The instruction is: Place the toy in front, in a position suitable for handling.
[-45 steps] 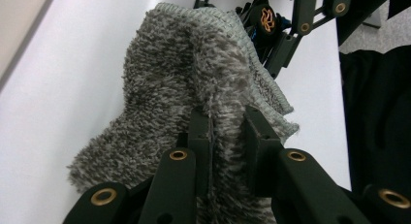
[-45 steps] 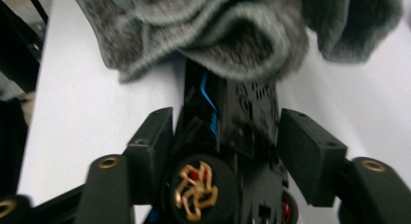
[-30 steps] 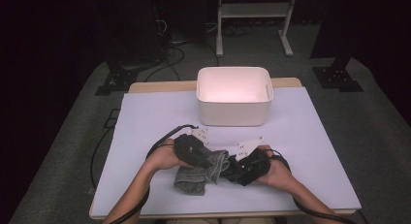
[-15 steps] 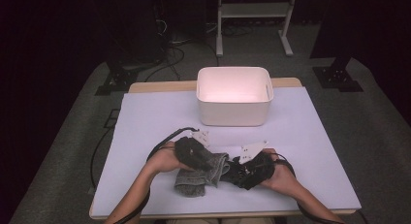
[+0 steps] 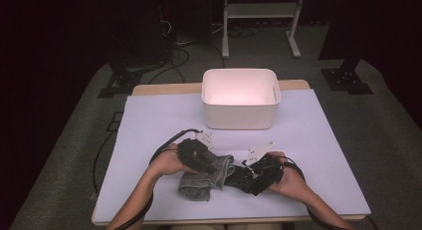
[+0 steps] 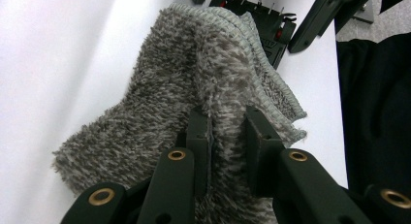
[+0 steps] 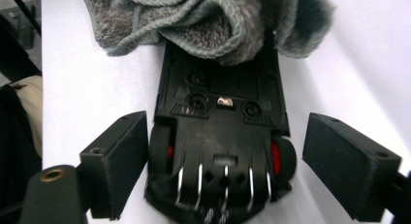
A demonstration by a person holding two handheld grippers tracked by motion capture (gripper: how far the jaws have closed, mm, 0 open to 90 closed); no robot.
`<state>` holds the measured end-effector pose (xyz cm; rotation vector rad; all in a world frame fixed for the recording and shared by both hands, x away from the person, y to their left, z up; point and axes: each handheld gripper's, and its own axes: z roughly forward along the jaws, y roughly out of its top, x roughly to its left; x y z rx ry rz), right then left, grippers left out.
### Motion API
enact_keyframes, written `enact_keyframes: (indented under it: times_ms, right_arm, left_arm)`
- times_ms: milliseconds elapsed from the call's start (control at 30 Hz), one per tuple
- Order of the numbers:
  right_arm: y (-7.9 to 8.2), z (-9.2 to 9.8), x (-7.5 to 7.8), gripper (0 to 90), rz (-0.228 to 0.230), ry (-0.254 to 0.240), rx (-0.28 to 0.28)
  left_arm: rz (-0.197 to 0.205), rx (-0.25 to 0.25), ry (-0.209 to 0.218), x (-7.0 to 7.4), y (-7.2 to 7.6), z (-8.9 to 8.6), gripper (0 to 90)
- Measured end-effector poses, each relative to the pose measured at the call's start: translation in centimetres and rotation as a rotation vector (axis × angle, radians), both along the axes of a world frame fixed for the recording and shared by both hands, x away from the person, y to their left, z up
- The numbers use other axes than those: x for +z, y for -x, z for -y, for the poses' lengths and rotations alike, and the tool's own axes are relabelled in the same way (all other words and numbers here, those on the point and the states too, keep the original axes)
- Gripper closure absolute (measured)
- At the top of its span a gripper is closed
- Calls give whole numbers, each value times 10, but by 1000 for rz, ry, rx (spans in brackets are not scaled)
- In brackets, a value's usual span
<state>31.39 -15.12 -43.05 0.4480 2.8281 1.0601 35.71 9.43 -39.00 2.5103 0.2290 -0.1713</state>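
At the near edge of the table (image 5: 149, 120), the person's two forearms are coming in from the bottom of the high view; the left gripper (image 5: 215, 166) is clenching a fold of the grey fluffy cloth (image 5: 206, 177), and in the left gripper view its two black jaws are pressing into the pile from either side, with a ridge of the cloth (image 6: 194, 88) pinched between the pads; the cloth is lying on the white table cover just in front of the person, bunched and partly folded over itself, its ribbed hem showing along one edge.

Just beside it, the right gripper (image 5: 244, 176) is standing released; its jaws have just been opening, and in the right gripper view they are spreading wide on either side of a black toy car (image 7: 220, 136) without the pads touching it; the car is lying upside down on the table cover, its underside and red-hubbed wheels facing up, with its far end tucked under the cloth (image 7: 213, 25); in the left gripper view the same car (image 6: 261, 25) is showing beyond the cloth's hem.

Farther off, a white rectangular bin (image 5: 240, 118) is sitting near the middle of the table, well apart from both grippers; beyond the table, a white metal stand (image 5: 259, 11) is rising from the dark floor.
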Motion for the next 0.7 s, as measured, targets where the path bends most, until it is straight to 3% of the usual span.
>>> enact_keyframes:
  times_ms: [200,267,333,400,533,633,700]
  right_arm:
    - [-13,-18,-11,168,-63,4,34]
    - [-17,-23,-15,237,-109,-2,58]
    - [-20,-25,-16,241,-129,5,76]
    - [-23,-26,-15,243,-127,4,106]
    - [-22,-32,-11,243,-40,48,204]
    - [-21,-39,-9,243,-12,52,252]
    - [-22,-43,-10,242,-20,50,272]
  left_arm:
    - [11,6,10,4,-1,-6,752]
    - [10,19,11,4,-1,-9,752]
    - [11,27,15,5,-1,-14,752]
    - [7,43,24,5,-1,-19,752]
    - [4,42,26,7,0,-24,752]
    - [-43,4,94,4,2,-21,752]
    - [-42,0,54,-3,2,-16,752]
